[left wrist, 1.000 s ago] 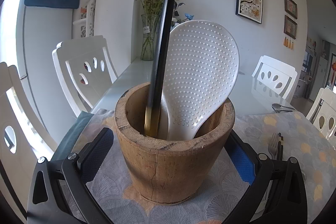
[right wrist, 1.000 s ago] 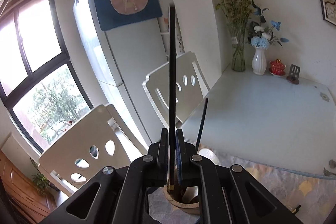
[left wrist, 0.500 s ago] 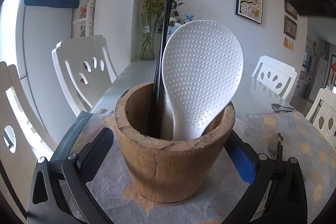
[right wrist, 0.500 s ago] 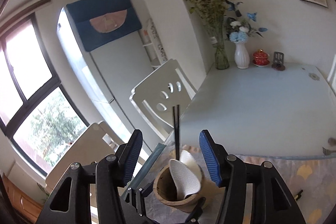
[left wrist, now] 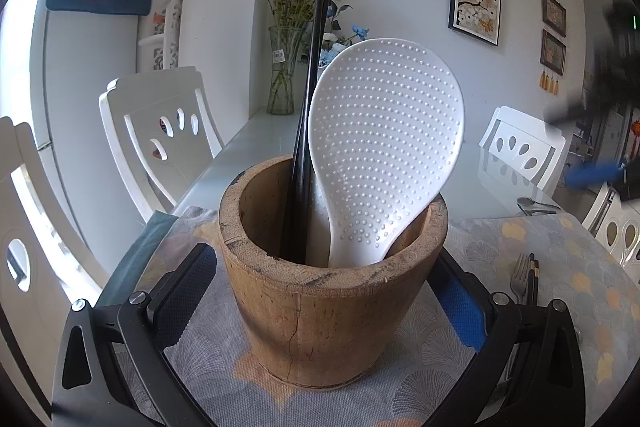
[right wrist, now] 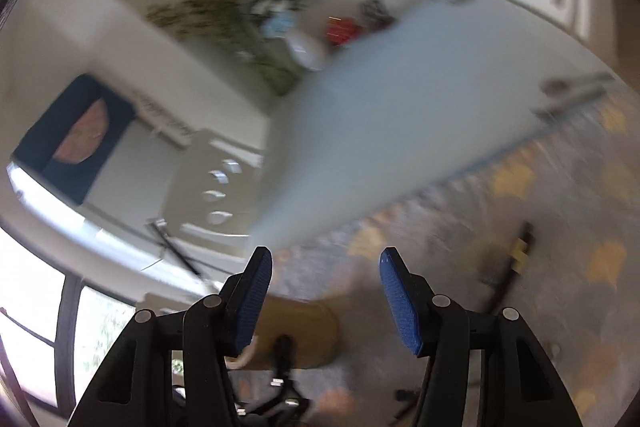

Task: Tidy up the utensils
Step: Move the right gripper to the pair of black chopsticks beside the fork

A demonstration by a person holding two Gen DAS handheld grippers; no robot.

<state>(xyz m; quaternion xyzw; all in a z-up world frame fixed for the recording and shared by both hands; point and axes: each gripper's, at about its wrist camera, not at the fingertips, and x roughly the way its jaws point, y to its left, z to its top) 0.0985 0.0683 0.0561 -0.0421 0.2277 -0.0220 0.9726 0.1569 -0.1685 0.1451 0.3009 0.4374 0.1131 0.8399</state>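
The left hand-held gripper (left wrist: 320,311) has its jaws spread wide around the wooden utensil pot (left wrist: 332,291), one blue-padded finger on each side of its base. Whether the pads actually press on the wood is hard to say, since the pot's own bulk hides the contact; in my judgement they are there to steady the pot while utensils are dropped in. Inside it a pair of black chopsticks (left wrist: 310,115) stands nearly upright against the far left wall, and a white dimpled rice paddle (left wrist: 384,155) leans on the right rim, handle down. The pot sits on a patterned cloth (left wrist: 560,247) covering the near end of the table (left wrist: 248,143).

The right hand-held gripper (right wrist: 325,291) is open about halfway with nothing between its pads, its jaws having just been opening. Its own view is badly smeared. It probably heads for the remaining cutlery: a fork (left wrist: 520,277) lying beside dark chopsticks (left wrist: 533,279) on the cloth to the right of the pot, both partly hidden behind the left gripper's finger, and a metal spoon (left wrist: 534,205) farther back on the bare table.
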